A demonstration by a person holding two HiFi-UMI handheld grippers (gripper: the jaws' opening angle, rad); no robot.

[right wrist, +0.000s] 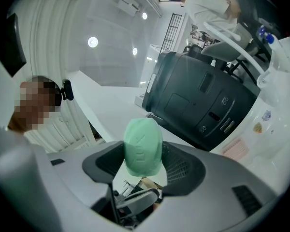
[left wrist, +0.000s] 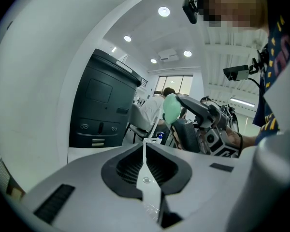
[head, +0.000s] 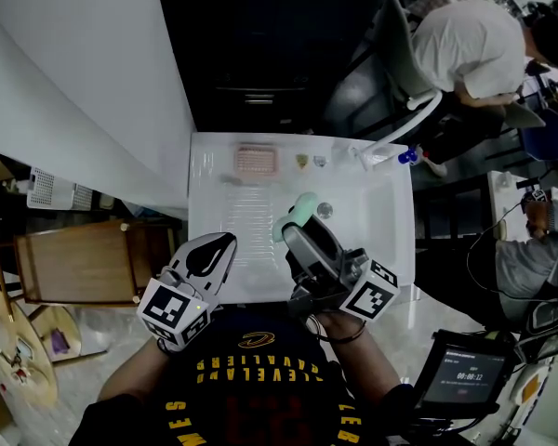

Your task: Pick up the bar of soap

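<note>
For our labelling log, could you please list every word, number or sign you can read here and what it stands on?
"CLEVELAND": the person's dark shirt, upside down in the head view.
"LUX", faintly embossed: the green bar of soap.
Digits on the screen: too small to read.
Stickers on the sink: too small to read.

Head cam sits above the person, aimed steeply down at the white sink unit (head: 214, 156), with left gripper (head: 219, 247) and right gripper (head: 302, 232) at its near edge. Left gripper cam: close along its jaws, tilted up and rightward, catching the bar of soap (left wrist: 171, 108). Right gripper cam: close, tilted up toward the far side. All three share the dark cabinet (head: 260, 45) and seated person (head: 470, 45) far off
</note>
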